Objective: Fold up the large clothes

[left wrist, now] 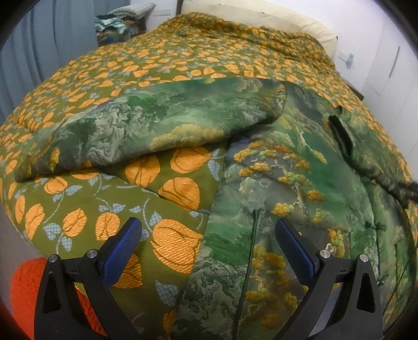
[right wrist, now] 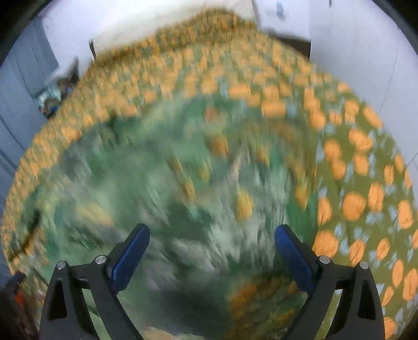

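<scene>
A large green garment (left wrist: 274, 188) printed with trees and clouds lies on a bed. One sleeve (left wrist: 156, 125) is folded across to the left, above a gap of bedspread. A dark collar (left wrist: 341, 136) shows at the right. My left gripper (left wrist: 209, 235) is open and empty, low over the garment's left edge. In the right wrist view the same garment (right wrist: 167, 188) is heavily blurred. My right gripper (right wrist: 212, 239) is open and empty above it.
The bed carries an olive bedspread with orange flowers (left wrist: 130, 206), also seen in the right wrist view (right wrist: 360, 183). A cream pillow (left wrist: 261, 18) lies at the head. A pile of clothes (left wrist: 122, 23) sits at far left. An orange item (left wrist: 23, 287) lies below the bed's edge.
</scene>
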`<state>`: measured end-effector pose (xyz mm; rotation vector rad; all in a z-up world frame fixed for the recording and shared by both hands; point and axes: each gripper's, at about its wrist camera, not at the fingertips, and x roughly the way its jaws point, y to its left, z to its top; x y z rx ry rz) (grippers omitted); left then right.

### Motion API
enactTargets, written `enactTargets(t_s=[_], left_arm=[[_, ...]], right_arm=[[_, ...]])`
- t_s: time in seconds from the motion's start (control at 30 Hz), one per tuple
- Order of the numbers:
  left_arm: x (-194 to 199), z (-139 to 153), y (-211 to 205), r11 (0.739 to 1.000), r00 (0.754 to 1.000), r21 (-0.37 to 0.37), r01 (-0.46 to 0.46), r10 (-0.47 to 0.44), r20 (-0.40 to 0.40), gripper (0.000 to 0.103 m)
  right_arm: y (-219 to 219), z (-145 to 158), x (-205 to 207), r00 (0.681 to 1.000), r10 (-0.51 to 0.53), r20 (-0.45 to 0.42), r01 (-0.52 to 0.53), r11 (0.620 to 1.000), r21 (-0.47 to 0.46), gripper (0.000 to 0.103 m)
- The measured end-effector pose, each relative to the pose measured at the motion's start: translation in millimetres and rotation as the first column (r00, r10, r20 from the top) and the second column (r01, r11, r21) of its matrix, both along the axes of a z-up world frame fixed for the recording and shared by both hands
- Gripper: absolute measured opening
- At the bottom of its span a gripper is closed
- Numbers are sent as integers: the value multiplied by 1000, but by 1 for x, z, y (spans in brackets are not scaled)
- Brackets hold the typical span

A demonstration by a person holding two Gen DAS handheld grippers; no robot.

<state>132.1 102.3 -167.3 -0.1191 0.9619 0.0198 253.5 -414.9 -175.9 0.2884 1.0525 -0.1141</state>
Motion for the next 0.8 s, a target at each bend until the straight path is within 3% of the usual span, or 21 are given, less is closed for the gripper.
enactTargets(t_s=[0.07, 0.13, 0.33, 0.57, 0.67, 0.8], left_arm=[[-1, -1, -1, 1000, 1000, 9, 6, -6, -8, 102], [-5, 0, 0, 1000, 1000, 17, 6, -6, -6, 102], [-6, 4, 7, 1000, 1000, -14, -10, 10, 0, 102], [0, 18, 31, 990, 999, -141, -27, 22, -38, 102], [11, 29, 56, 968, 996, -239, -82, 75, -41, 102], [35, 16, 95, 903, 974, -369, -221, 185, -131, 102]], right_arm=[[-1, -25, 4, 998, 3, -65, -4, 1000, -24, 96], [2, -17, -5, 999, -3, -35, 1, 998, -59, 96], [40, 51, -63, 985, 3, 173, -10, 999, 35, 96], [97, 53, -144, 963, 69, 260, -83, 996, 43, 96], [116, 45, -172, 956, 125, 267, -122, 992, -29, 96], [130, 30, -187, 951, 179, 251, -170, 984, -58, 96]])
